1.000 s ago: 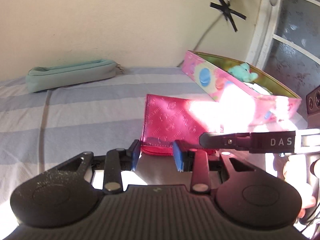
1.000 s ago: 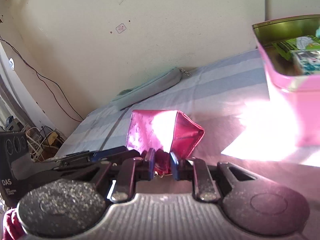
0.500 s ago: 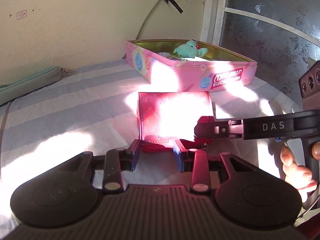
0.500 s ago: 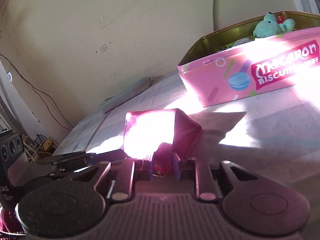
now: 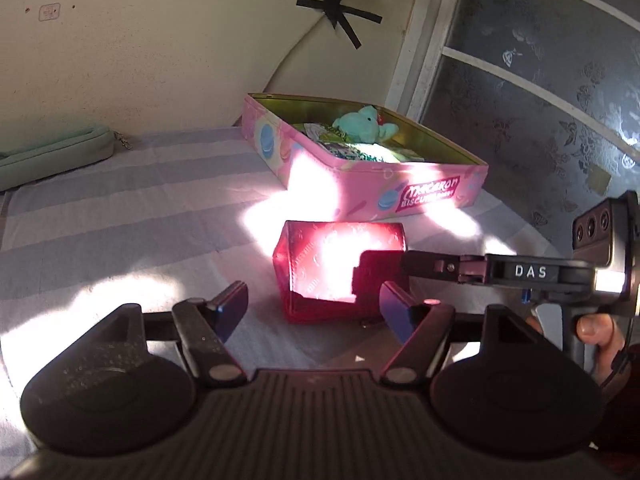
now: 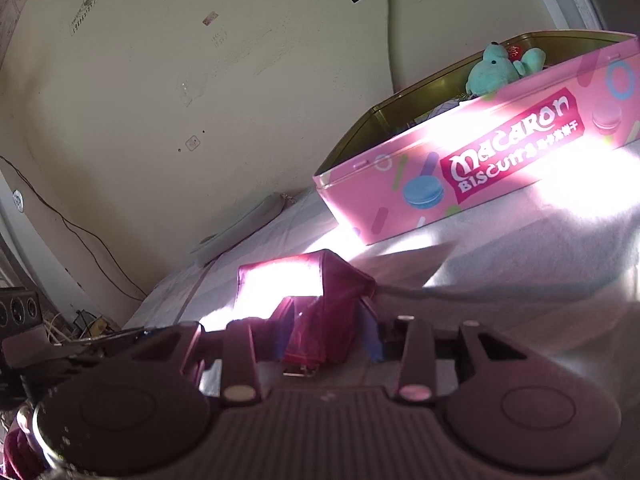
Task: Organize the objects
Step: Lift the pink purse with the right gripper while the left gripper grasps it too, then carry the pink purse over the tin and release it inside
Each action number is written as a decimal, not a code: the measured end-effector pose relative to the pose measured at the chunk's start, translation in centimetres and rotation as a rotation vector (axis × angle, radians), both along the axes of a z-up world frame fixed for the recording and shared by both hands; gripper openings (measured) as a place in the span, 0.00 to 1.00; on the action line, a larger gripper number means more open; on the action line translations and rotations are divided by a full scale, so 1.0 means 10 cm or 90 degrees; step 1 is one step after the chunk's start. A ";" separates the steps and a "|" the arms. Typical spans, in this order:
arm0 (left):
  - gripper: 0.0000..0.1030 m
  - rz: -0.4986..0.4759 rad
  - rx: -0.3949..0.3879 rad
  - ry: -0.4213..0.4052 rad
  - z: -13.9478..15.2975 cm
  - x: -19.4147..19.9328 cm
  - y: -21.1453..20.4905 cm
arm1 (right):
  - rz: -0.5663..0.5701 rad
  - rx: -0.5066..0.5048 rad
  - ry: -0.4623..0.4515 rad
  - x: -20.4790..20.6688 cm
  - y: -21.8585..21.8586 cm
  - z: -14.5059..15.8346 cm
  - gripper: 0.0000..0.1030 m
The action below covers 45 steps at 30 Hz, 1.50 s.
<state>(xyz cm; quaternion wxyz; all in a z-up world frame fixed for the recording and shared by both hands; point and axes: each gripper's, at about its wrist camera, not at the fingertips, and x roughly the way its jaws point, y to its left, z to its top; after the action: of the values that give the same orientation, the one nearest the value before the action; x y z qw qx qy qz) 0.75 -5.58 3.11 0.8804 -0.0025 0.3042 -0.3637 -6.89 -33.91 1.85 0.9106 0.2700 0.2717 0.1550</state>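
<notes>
**Colleague:** Where is the wallet now?

**Me:** The shiny red wallet stands half folded, like a small tent, on the striped sheet. It is near the front wall of the pink biscuit tin but not touching it. A bright patch of sun falls on its top face, so I cannot read the pattern there.

**Colleague:** Do you hold it?

**Me:** No, I do not grip it. The jaws of my left gripper have just been opening and now stand wide. The near end of the wallet is between the two fingers, with bare sheet on both sides. The jaws of my right gripper have also just been opening, but only a little. In the right wrist view the red flap of the wallet lies between its blue pads. I see a gap on the right side, so I take it as released. In the left wrist view, the right gripper reaches in from the right, and one of its fingers crosses the wallet's right end. A hand holds its handle.

**Colleague:** And around it?

**Me:** Inside the tin a teal plush toy sits on top of some printed packets. Far to the left, against the wall, lies a mint green pencil case, well apart from the wallet.
</notes>
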 end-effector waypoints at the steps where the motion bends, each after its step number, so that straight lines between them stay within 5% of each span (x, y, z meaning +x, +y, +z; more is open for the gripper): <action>1: 0.72 0.008 -0.013 0.009 0.03 0.06 0.01 | 0.000 0.001 -0.002 0.01 -0.02 0.01 0.36; 9: 0.60 -0.007 0.005 0.041 -0.09 0.27 -0.26 | 0.026 -0.016 -0.011 0.12 0.03 0.04 0.35; 13: 0.44 -0.021 0.030 0.056 -0.20 0.28 -0.40 | 0.049 -0.025 -0.003 0.18 0.08 0.00 0.28; 14: 0.44 -0.023 0.033 0.052 -0.20 0.26 -0.43 | 0.056 -0.025 0.001 0.19 0.08 -0.01 0.22; 37: 0.44 -0.214 0.120 0.000 -0.20 -0.20 -1.84 | -0.105 -0.003 0.016 -0.63 -1.07 -0.07 0.25; 45: 0.44 -0.234 0.077 0.008 0.06 -0.15 -2.03 | -0.121 0.032 -0.022 -0.70 -1.32 0.01 0.25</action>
<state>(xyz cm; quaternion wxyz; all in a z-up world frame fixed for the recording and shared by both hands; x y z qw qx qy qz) -0.78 -25.85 3.72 0.7958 0.1038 0.3265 -0.4994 -13.94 -47.11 1.96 0.9188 0.3147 0.2248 0.0793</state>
